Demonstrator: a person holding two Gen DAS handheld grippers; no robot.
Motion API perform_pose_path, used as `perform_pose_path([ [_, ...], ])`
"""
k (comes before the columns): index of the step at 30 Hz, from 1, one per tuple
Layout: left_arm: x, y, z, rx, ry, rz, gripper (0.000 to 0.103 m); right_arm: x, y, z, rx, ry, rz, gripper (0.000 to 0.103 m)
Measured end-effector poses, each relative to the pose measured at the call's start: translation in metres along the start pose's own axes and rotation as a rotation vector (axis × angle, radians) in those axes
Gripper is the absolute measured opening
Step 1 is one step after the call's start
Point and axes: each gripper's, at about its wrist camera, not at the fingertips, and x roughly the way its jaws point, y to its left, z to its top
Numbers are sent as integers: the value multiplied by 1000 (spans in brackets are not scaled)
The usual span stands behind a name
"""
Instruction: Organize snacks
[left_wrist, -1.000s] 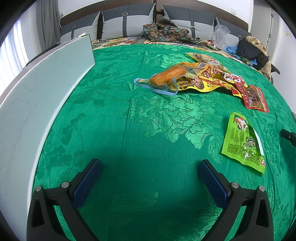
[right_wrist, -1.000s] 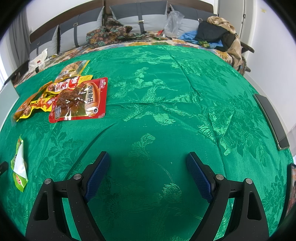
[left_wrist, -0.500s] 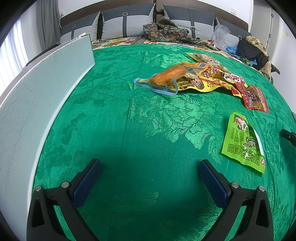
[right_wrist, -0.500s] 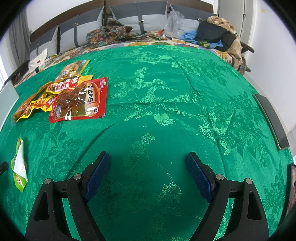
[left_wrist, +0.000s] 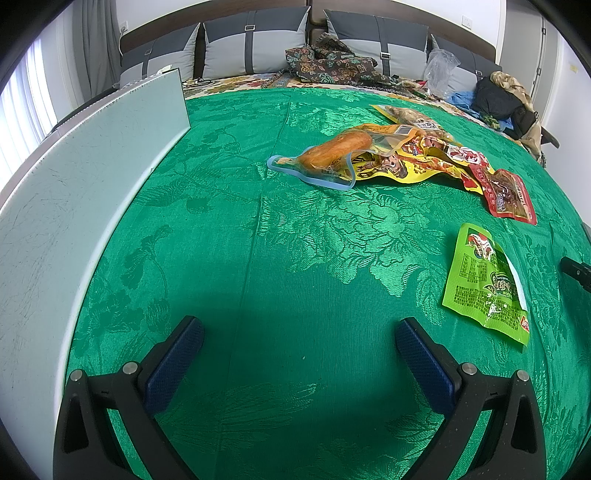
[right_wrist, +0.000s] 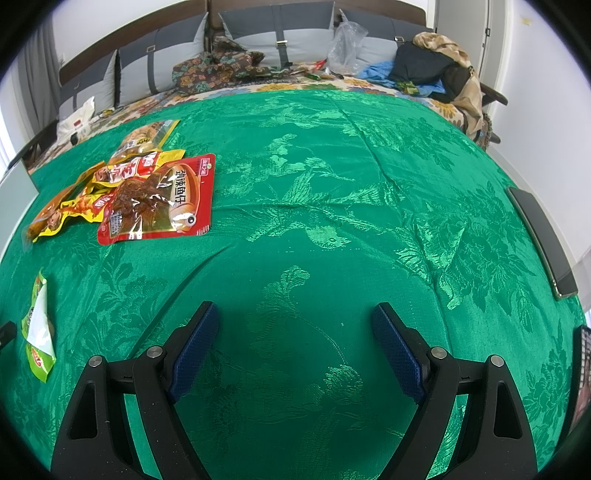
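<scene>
Snacks lie on the green cloth (left_wrist: 295, 258), none in either claw: the left gripper (left_wrist: 299, 350) and the right gripper (right_wrist: 291, 343) both stand spread wide over bare fabric. Ahead and to the right of the left claw lies the green packet (left_wrist: 484, 280); further ahead is a heap with the orange pouch (left_wrist: 332, 155) on top, and the red packet (right_wrist: 159, 201) sits ahead and left of the right claw. The packets are flat and slick, so a pinch may catch cloth with the film or slide off; pulling one from the heap may drag its neighbours. What the overlapped heap holds is hard to make out, the white panel (left_wrist: 74, 206) left of the left claw is cut off, and no place for sorting shows
</scene>
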Motion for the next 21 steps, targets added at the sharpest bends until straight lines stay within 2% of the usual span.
perform_pose_path([
  [21, 0, 0, 0, 1, 0, 0, 103, 0, 1, 0, 0, 0, -1, 88],
])
